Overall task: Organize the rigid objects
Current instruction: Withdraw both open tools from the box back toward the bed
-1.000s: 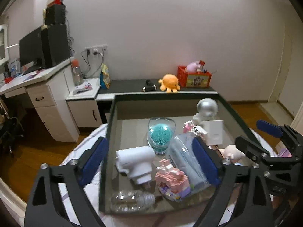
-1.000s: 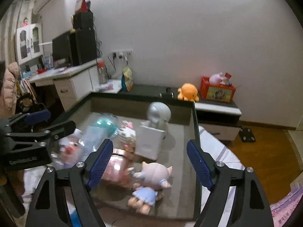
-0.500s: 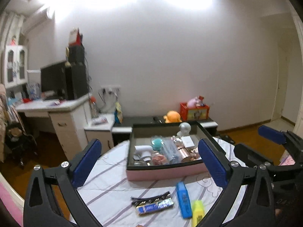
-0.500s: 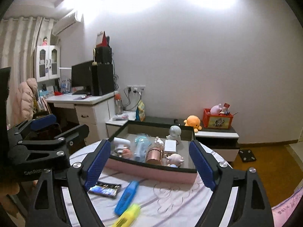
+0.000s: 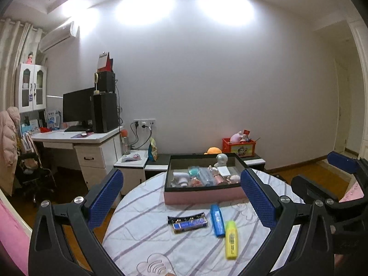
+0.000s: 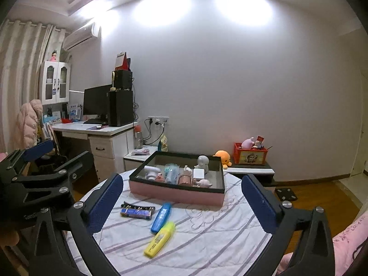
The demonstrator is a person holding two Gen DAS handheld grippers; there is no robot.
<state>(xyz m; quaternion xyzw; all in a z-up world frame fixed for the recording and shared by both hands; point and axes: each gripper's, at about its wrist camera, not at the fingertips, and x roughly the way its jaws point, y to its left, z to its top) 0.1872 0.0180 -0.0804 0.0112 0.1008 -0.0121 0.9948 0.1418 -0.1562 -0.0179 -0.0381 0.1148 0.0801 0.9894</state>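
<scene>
A pink box with a dark rim (image 5: 202, 196) (image 6: 174, 193) stands at the far side of a round table with a striped cloth (image 5: 147, 234) (image 6: 218, 234). It holds several toys and bottles. In front of it lie a battery pack (image 5: 188, 222) (image 6: 136, 211), a blue marker (image 5: 217, 219) (image 6: 161, 216) and a yellow highlighter (image 5: 231, 238) (image 6: 160, 238). My left gripper (image 5: 181, 201) and right gripper (image 6: 181, 204) are both open and empty, held back above the table's near side.
A white desk with a monitor (image 5: 78, 110) stands at the left. A low cabinet with an orange plush (image 6: 222, 156) and a red box (image 6: 250, 155) is behind the table. A pink bedspread (image 6: 347, 246) is at the right.
Both grippers have pulled far back and up from over the box. The whole table and the three loose items have come into view.
</scene>
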